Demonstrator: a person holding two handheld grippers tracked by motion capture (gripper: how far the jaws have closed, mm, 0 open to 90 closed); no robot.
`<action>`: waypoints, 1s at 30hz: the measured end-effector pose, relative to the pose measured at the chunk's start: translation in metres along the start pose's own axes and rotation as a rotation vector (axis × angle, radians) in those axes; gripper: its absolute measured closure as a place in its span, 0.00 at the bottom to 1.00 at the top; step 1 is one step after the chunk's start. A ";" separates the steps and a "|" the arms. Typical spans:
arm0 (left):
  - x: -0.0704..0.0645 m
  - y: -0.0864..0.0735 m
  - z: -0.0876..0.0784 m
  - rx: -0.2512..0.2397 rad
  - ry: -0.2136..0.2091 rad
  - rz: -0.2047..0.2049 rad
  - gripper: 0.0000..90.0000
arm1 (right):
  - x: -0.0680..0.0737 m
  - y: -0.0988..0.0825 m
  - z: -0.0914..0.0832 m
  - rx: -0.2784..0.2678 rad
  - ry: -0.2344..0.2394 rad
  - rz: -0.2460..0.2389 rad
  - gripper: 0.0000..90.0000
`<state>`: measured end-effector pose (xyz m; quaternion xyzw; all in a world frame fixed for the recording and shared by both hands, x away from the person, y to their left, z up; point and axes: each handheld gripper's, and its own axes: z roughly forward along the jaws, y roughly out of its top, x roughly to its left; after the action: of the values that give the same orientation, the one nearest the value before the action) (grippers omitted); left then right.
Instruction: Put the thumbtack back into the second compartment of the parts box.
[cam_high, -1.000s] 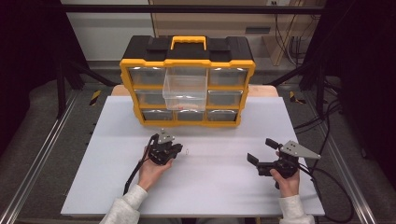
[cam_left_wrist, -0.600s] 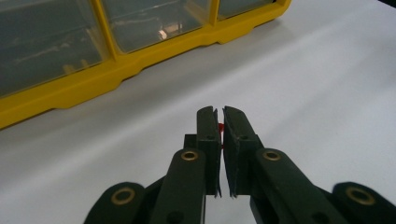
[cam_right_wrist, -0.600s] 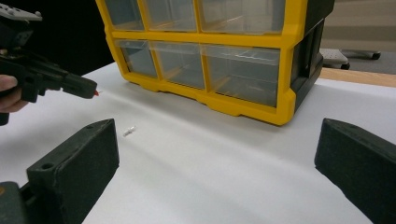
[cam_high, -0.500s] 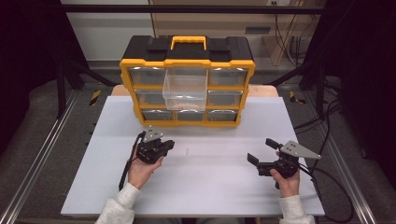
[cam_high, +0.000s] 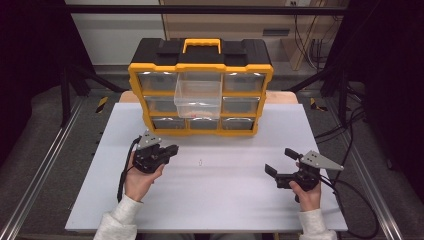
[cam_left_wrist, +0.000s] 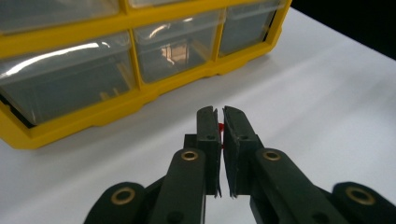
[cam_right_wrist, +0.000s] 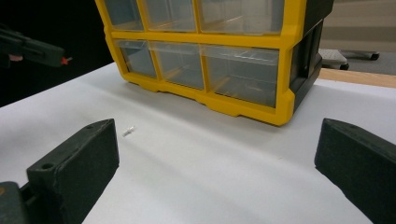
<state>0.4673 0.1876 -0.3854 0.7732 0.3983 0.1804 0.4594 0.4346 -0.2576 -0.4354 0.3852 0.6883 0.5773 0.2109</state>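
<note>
The left gripper (cam_high: 172, 149) has its jaws squeezed almost together, and a tiny red bit (cam_left_wrist: 220, 127) sits pinched between their tips. Just past those tips stands a yellow box (cam_high: 200, 90) full of clear drawers, on the white tabletop (cam_high: 225, 195). The top middle drawer (cam_high: 198, 94) is pulled out toward the person, and something small and red lies in it. The right gripper (cam_high: 281, 162) has its jaws spread wide with nothing between them. It is held just above the tabletop, well apart from the left gripper. A small white piece (cam_right_wrist: 129, 131) lies on the tabletop between the two grippers, ahead of the right gripper's jaws and nearer its left jaw.
</note>
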 end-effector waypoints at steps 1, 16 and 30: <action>0.000 0.002 -0.002 -0.004 0.000 0.000 0.94 | 0.000 0.000 0.000 0.000 0.000 -0.001 0.00; -0.002 0.031 -0.033 -0.063 0.003 0.017 0.94 | 0.000 0.000 -0.001 -0.001 -0.004 -0.002 0.00; -0.012 0.064 -0.056 -0.109 -0.002 0.055 0.94 | 0.000 0.000 -0.001 -0.001 -0.006 -0.001 0.00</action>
<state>0.4523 0.1930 -0.3005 0.7579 0.3660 0.2138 0.4959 0.4340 -0.2584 -0.4349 0.3866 0.6876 0.5764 0.2134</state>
